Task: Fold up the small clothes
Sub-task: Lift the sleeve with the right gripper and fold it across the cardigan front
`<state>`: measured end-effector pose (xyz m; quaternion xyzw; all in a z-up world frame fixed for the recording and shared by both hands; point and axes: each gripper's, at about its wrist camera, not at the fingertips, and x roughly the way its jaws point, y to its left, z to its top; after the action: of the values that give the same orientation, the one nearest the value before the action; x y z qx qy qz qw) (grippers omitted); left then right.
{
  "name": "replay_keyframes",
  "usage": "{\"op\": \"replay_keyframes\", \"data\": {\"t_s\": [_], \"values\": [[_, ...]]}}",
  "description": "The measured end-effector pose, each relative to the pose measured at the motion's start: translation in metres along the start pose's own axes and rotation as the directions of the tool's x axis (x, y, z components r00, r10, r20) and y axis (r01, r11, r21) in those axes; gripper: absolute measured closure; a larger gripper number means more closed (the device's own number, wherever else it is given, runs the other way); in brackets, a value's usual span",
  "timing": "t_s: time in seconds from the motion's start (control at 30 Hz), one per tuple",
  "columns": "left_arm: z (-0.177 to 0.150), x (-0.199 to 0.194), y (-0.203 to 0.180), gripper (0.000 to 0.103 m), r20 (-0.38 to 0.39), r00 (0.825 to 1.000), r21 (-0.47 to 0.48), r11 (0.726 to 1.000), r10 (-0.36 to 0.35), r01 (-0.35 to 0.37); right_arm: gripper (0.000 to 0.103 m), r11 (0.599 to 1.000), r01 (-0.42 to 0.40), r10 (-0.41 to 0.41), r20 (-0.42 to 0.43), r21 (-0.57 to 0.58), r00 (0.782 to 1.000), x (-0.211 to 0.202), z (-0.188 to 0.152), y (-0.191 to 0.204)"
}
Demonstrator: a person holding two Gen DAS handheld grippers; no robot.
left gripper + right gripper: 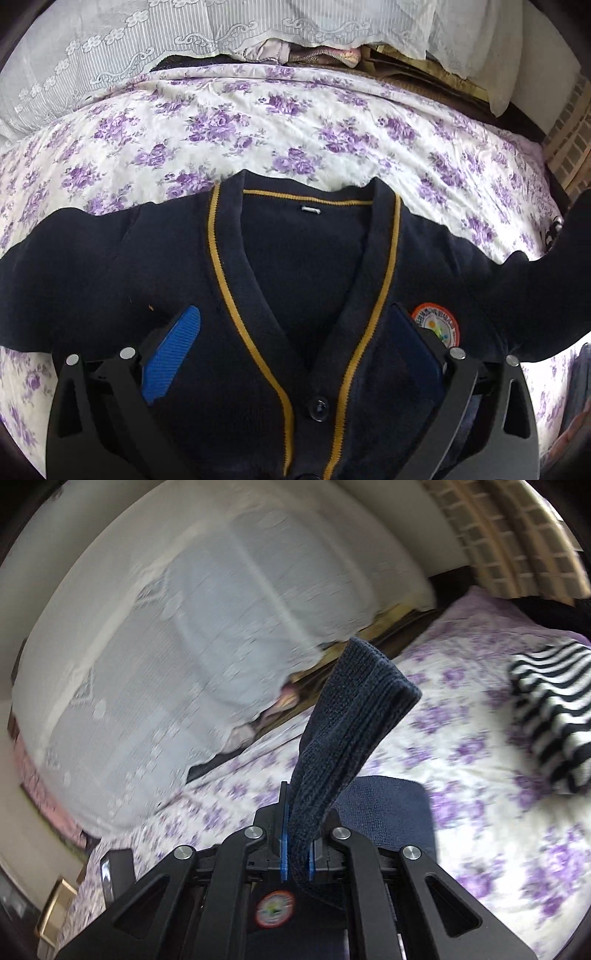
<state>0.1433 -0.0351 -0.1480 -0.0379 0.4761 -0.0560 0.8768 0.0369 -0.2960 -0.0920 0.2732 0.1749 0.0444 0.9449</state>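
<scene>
Sleeve fold in hand. Navy cardigan (295, 295) lies centre frame on floral sheet (258, 122). Left gripper (295, 354) gapes above its chest. Right gripper (297, 834) pinches the cuff (354, 716); next, carry it across the body.

Beyond the cardigan (295, 295), bare floral bedsheet (258, 122) is lying open up to the lace curtain (110, 40), while a striped garment (550, 716) is blocking its right.
</scene>
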Motion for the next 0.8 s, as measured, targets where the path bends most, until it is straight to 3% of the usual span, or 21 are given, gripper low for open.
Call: {"op": "replay_keyframes", "data": {"t_s": [0.17, 0.57, 0.73, 0.8], "values": [[0.004, 0.006, 0.016, 0.005, -0.023, 0.998, -0.057, 0.997, -0.050, 0.049, 0.095, 0.998, -0.036, 0.033, -0.055, -0.055, 0.998, 0.019, -0.014, 0.033], [0.015, -0.001, 0.065, 0.005, 0.008, 1.000, -0.171, 0.985, -0.030, 0.031, 0.095, 0.980, -0.110, 0.075, -0.202, -0.164, 0.976, 0.071, -0.055, 0.098], [0.019, 0.002, 0.094, 0.005, -0.006, 0.995, -0.265, 0.960, -0.096, 0.091, 0.095, 0.965, -0.137, 0.058, -0.329, -0.223, 0.942, 0.102, -0.088, 0.115], [0.019, 0.005, 0.097, 0.005, -0.013, 0.993, -0.279, 0.955, -0.114, 0.105, 0.092, 0.948, -0.152, 0.024, -0.412, -0.281, 0.911, 0.116, -0.107, 0.122]]}}
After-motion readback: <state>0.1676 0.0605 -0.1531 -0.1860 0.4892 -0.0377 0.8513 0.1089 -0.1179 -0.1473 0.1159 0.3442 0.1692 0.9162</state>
